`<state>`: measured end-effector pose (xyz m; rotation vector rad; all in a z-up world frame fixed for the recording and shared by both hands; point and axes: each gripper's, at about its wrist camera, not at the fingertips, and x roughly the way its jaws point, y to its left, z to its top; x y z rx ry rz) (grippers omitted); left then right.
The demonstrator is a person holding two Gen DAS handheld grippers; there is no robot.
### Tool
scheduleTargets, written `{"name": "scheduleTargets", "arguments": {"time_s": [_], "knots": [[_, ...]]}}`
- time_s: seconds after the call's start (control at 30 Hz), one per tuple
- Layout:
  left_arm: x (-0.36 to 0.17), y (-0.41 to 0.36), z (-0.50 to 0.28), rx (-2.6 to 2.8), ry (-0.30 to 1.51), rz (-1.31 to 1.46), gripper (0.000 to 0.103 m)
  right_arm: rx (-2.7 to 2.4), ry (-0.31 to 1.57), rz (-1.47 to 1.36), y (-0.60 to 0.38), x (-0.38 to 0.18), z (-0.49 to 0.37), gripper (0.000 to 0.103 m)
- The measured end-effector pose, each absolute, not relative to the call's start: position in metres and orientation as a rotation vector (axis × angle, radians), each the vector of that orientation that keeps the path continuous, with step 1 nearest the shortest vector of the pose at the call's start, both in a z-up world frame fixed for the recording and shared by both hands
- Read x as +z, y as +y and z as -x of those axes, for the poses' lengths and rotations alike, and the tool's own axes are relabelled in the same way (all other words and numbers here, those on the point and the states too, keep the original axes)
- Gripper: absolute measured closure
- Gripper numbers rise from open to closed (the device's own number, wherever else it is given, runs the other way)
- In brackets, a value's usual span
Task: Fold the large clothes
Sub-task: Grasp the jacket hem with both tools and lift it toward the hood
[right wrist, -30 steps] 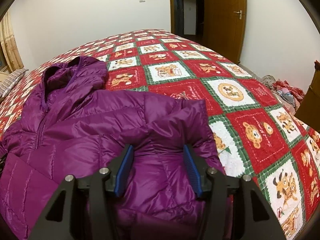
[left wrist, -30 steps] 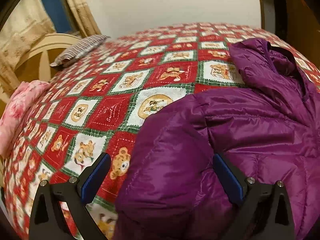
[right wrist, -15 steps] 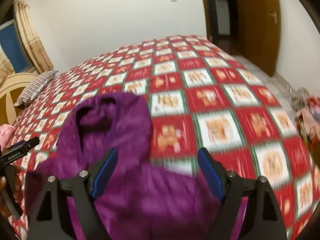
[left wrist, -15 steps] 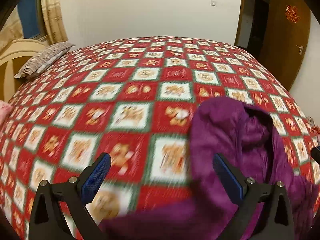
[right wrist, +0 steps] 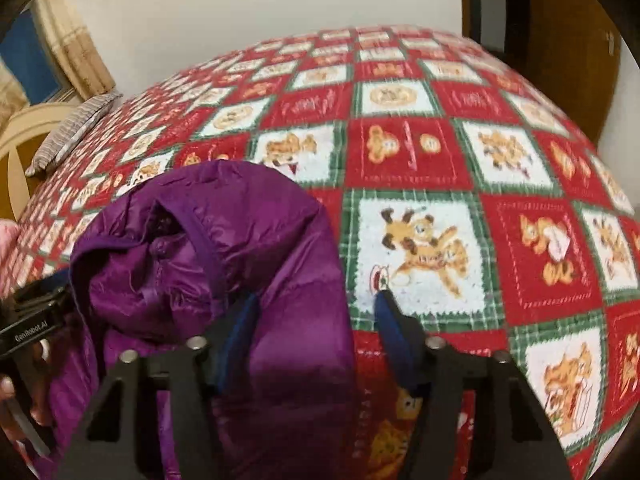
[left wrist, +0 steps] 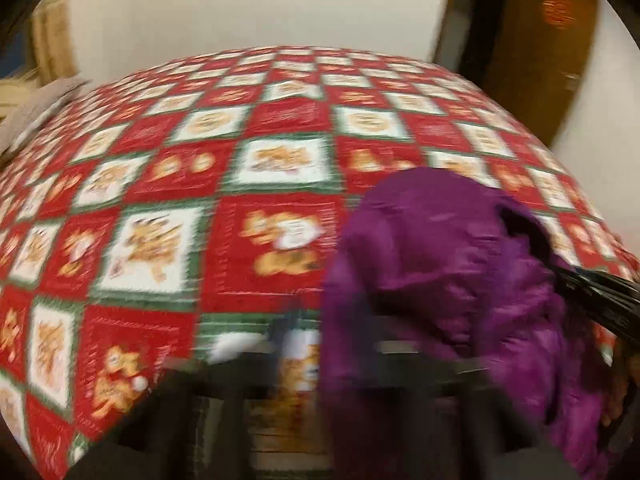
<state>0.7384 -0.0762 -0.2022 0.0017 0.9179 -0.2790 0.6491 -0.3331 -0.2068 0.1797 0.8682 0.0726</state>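
A purple puffer jacket lies on the bed with its hood pointing away from me; it also shows in the left wrist view. My right gripper is open, and the hood's right edge lies between its blue pads. My left gripper is a dark motion blur at the bottom of its own view, so its fingers cannot be made out. Its body shows at the jacket's left edge in the right wrist view. The right gripper's body shows at the right edge of the left wrist view.
The bed is covered by a red, white and green cartoon quilt. A striped pillow lies at its far left by a cream headboard. A brown door stands at the far right.
Both grippers have moved forward from the jacket's body up to its hood. The right gripper has narrowed a little. The left view has gone very blurred.
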Motion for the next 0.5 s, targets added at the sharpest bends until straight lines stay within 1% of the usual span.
{"name": "scheduleTargets", "arguments": {"time_s": [0.03,0.13,0.37,0.5], "knots": [[-0.197,-0.080,-0.735,-0.293,0.910,-0.013,0.102,0.084,0.871,-0.182,-0.333,-0.206,-0.648,0.093],[-0.171,-0.086,-0.712,-0.315,0.798,-0.079,0.102,0.086,0.820,-0.143,-0.327,-0.190,-0.631,0.095],[-0.112,-0.081,-0.644,-0.351,0.594,-0.147,0.102,0.076,0.662,-0.122,-0.323,-0.136,-0.575,0.096],[-0.083,-0.074,-0.571,-0.379,0.405,-0.191,0.102,0.092,0.556,-0.094,-0.312,-0.111,-0.525,0.096]]}}
